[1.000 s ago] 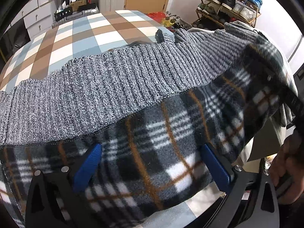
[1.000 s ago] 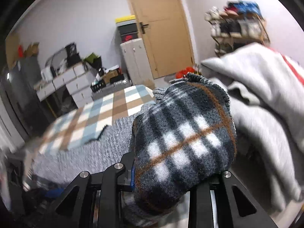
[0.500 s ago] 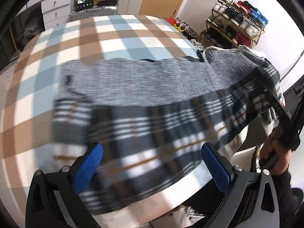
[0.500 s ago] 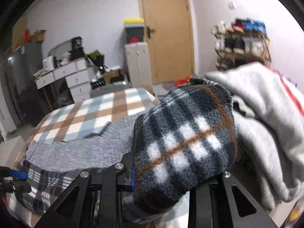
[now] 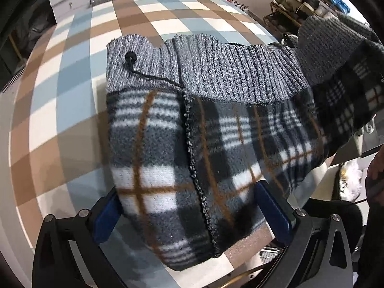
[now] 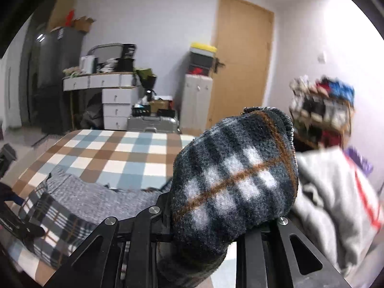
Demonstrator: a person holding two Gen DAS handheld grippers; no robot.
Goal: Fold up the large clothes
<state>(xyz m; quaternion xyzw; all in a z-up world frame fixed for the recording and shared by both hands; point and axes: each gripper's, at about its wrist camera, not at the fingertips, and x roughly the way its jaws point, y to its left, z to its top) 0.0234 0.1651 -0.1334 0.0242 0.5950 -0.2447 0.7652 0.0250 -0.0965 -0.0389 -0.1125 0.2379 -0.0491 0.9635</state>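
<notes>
A grey, white and orange plaid fleece garment [image 5: 168, 156] with a grey ribbed knit band [image 5: 228, 72] and a black drawstring [image 5: 130, 57] lies doubled over on the checked tablecloth [image 5: 72, 72]. My left gripper [image 5: 189, 212] points steeply down over its near end, blue pads [image 5: 273, 211] wide apart with the fabric between them. The garment's right end rises off the table. In the right wrist view my right gripper [image 6: 216, 228] has a bunched wad of that plaid garment [image 6: 235, 180] between its jaws, which are closing on it, held above the table's right edge.
A pile of grey clothes [image 6: 331, 204] lies right of the right gripper. A shoe rack [image 6: 321, 110] stands by the far wall beside a wooden door [image 6: 242, 67]. White drawers [image 6: 115, 110] and a suitcase [image 6: 151, 122] stand beyond the table. A person's hand [image 5: 374, 168] shows at right.
The garment's left end now lies doubled over on the cloth, with the left gripper moved across it. The right gripper has risen and rolled, still holding the plaid wad.
</notes>
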